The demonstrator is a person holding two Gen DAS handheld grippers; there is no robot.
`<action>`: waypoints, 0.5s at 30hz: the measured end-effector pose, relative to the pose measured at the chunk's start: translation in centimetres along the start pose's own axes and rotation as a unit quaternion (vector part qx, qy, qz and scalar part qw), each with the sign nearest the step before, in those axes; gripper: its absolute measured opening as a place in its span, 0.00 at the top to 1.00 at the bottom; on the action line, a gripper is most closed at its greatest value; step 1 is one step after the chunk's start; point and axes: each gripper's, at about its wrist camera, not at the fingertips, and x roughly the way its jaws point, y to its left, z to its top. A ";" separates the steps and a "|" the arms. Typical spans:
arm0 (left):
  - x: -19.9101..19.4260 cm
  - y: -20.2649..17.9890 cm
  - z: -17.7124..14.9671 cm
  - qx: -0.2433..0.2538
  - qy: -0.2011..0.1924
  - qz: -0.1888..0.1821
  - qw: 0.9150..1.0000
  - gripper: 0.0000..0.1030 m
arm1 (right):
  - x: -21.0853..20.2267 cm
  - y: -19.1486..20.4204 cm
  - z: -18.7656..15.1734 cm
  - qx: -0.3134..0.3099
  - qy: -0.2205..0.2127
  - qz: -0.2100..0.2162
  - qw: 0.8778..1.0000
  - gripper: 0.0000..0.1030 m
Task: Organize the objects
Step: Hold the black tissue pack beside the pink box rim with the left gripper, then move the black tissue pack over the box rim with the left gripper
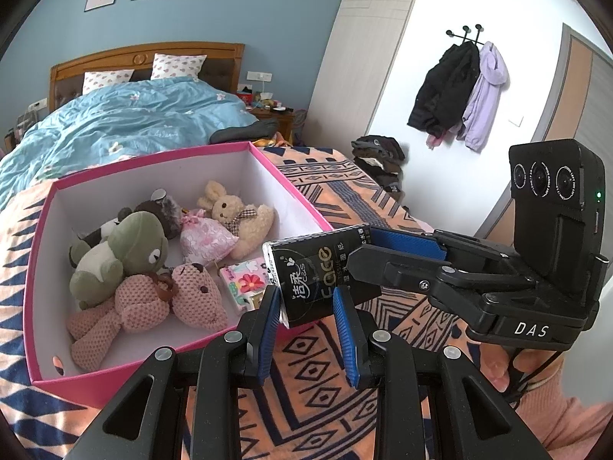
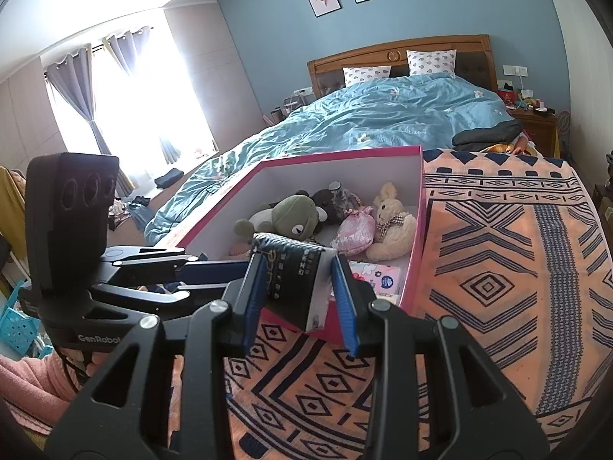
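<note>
We hold 1 black tissue pack (image 1: pixel 318 280) over the near right corner of the pink box (image 1: pixel 38 345), both grippers clamped on it: the left gripper (image 1: pixel 308 329) has its jaws narrow on the lower end, the right gripper (image 2: pixel 299 299) pinches its other end. If 1 grip lets go early, we judge the pack could swing and drop outside the box onto the patterned blanket (image 2: pixel 498 268). Inside the box we count 5 plush toys, 1 pink pouch (image 1: pixel 205 239), and at least 1 floral packet (image 1: pixel 245 281).
</note>
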 end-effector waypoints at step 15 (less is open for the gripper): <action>0.6 0.4 0.4 -0.006 0.007 -0.001 1.000 0.72 | 0.3 0.0 0.3 0.000 0.000 0.000 1.000 0.63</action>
